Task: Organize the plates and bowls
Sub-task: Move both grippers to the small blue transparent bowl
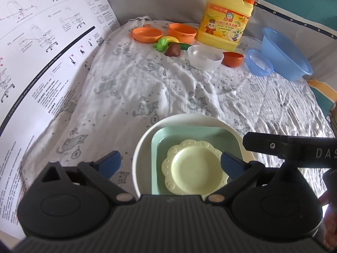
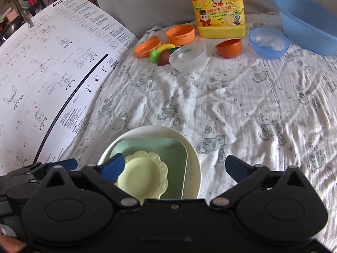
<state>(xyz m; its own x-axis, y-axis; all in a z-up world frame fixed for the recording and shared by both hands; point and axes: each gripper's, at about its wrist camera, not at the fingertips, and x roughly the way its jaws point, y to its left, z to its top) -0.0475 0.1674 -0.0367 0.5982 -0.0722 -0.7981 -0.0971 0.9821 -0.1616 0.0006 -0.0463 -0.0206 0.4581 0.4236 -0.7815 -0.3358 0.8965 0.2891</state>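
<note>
So the plate stack is basically sorted: a big white round plate (image 1: 137,158) sits on the cloth at about 6 o'clock in both wrist views, with a mint square plate (image 1: 189,132) nested in it and a little pale yellow scalloped plate (image 1: 195,166) on top. They all look like light, stiff plastic, probably slick, so I'd pinch a rim rather than try anything on the flat. Both tongs are spread wide and holding nothing, left tongs (image 1: 170,162) straddling the stack and right tongs (image 2: 179,166) right alongside. The bowls are still scattered up at 12 to 2 o'clock: a big blue basin (image 2: 305,21), a smaller blue bowl (image 2: 268,43), a clear bowl (image 2: 187,58) and a small dark orange bowl (image 2: 229,47). Thin walls, likely a bit flexy and slippery, so again grab the rim. The surface is a wrinkly white cloth with cat prints (image 2: 231,116), soft, so stuff might rock or drag. A yellow detergent jug (image 2: 219,10) stands at 12, an instruction sheet (image 2: 52,73) covers 9 to 11, and the room beyond looks cluttered but I can't make out much.
</note>
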